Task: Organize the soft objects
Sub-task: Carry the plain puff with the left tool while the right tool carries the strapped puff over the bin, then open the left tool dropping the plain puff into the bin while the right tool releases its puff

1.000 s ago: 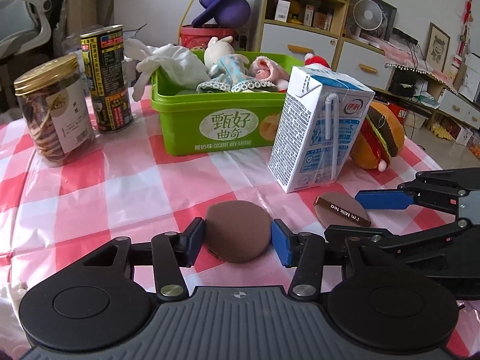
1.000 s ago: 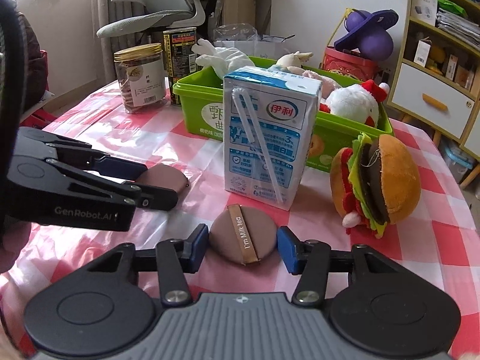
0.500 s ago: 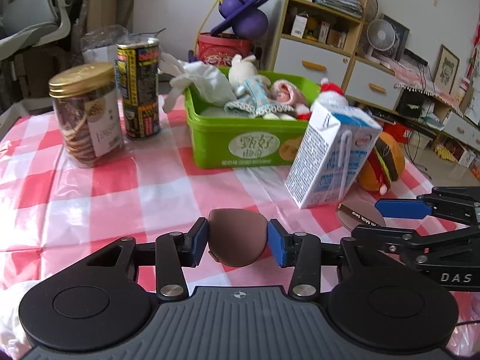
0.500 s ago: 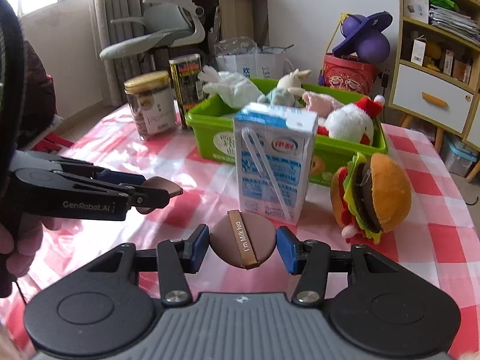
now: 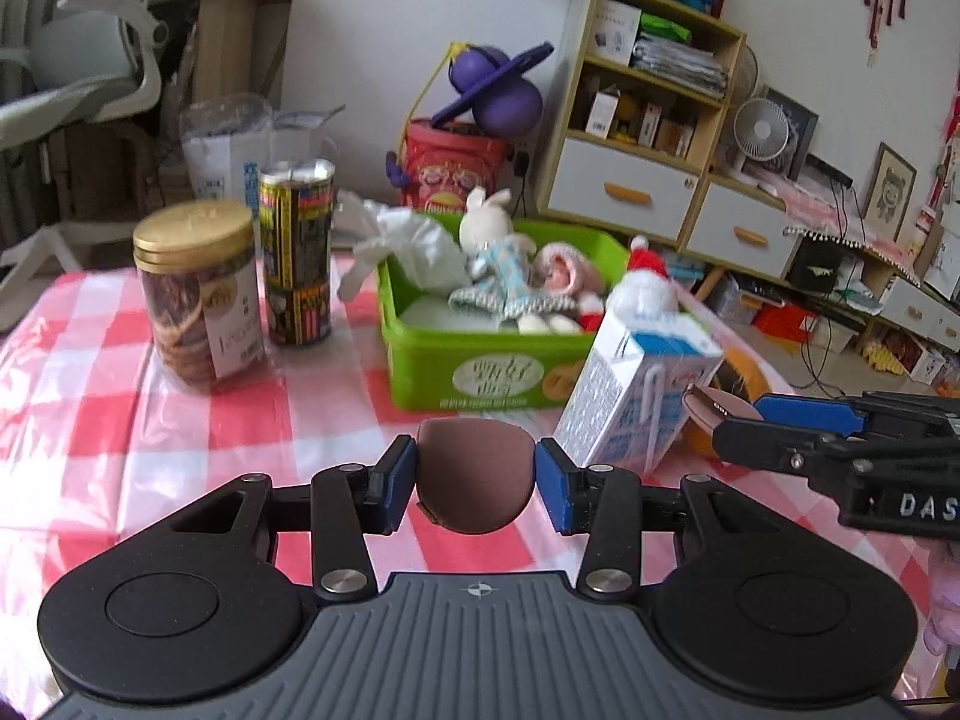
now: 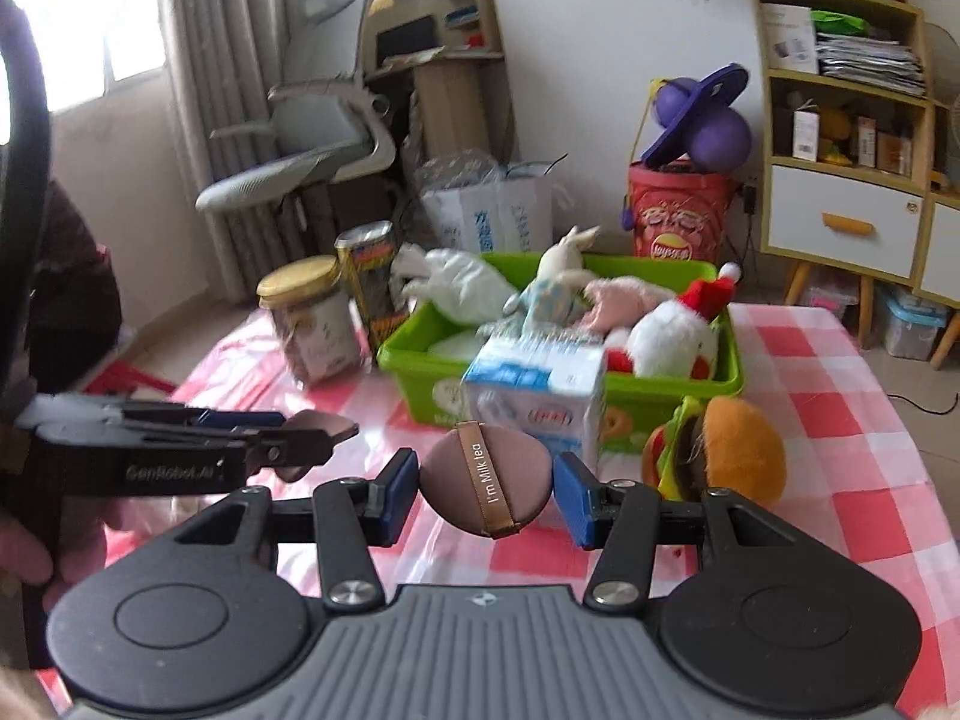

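At the far left of the checked tablecloth [image 5: 90,420] stand a gold-lidded cookie jar [image 5: 201,294] and a tall printed can [image 5: 297,252], well clear of the work. Nearer, the left gripper [image 5: 474,483] is clamped on a plain brown makeup puff [image 5: 474,480], squeezed between its blue pads and held above the cloth. Just to the right, the right gripper [image 6: 486,489] pinches a second puff [image 6: 485,489] with a "I'm Milk tea" ribbon across it. Both are probably bound for the green tub [image 5: 480,378] beyond, already crowded with a white cloth, a rabbit doll [image 5: 489,240] and a Santa-hatted plush [image 6: 678,330]. The milk carton [image 5: 642,384] stands between the right gripper and the tub, so a low, straight approach could knock it over. Each puff is soft and gripped only by its edges, so it may buckle and slip out. The two grippers travel close together and could collide. The burger plush [image 6: 717,456] lies on the cloth at the right, beside the carton.
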`<state>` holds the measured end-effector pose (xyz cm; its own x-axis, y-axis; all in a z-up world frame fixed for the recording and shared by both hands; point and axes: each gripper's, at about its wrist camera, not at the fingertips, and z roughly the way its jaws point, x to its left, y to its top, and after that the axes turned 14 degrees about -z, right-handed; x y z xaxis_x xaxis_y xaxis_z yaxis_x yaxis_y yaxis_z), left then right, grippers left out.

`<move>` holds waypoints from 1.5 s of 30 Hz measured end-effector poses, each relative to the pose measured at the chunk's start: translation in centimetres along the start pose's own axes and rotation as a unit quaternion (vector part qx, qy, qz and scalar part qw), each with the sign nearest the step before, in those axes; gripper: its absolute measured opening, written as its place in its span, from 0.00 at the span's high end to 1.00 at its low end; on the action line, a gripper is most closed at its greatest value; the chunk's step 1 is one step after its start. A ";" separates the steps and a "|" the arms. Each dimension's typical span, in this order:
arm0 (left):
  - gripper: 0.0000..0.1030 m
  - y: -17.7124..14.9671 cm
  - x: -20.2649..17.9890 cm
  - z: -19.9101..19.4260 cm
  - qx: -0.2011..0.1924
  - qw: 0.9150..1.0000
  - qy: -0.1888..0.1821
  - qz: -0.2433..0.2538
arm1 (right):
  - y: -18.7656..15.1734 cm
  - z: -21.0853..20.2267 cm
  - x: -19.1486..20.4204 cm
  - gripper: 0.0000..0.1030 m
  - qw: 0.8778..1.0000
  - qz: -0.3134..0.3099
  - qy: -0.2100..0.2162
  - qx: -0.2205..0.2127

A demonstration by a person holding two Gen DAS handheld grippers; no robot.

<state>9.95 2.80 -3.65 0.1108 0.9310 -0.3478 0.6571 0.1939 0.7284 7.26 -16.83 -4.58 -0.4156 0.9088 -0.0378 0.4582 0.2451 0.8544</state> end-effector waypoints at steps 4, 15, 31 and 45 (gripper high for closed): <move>0.57 1.1 -0.3 -0.1 -0.012 1.000 -0.004 -0.002 | 1.4 -0.4 -1.4 0.67 0.999 0.029 -0.004 -0.021; 0.56 4.3 -0.5 3.0 -0.025 1.000 -0.005 0.006 | 5.6 2.6 -6.7 0.67 0.993 0.104 -0.024 -0.044; 0.53 6.7 -1.7 9.1 -0.019 0.999 -0.011 0.027 | 7.8 10.6 -11.4 0.67 0.989 0.148 -0.004 0.019; 0.30 6.5 -1.9 11.4 -0.009 1.000 -0.007 0.025 | 7.0 12.3 -11.0 0.57 0.987 0.156 0.007 0.042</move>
<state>22.53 -1.27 -5.00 0.1537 0.9349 -0.3199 0.6374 0.1536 0.7551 24.73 -20.93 -4.55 -0.2542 0.9398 0.2283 0.6289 -0.0187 0.7773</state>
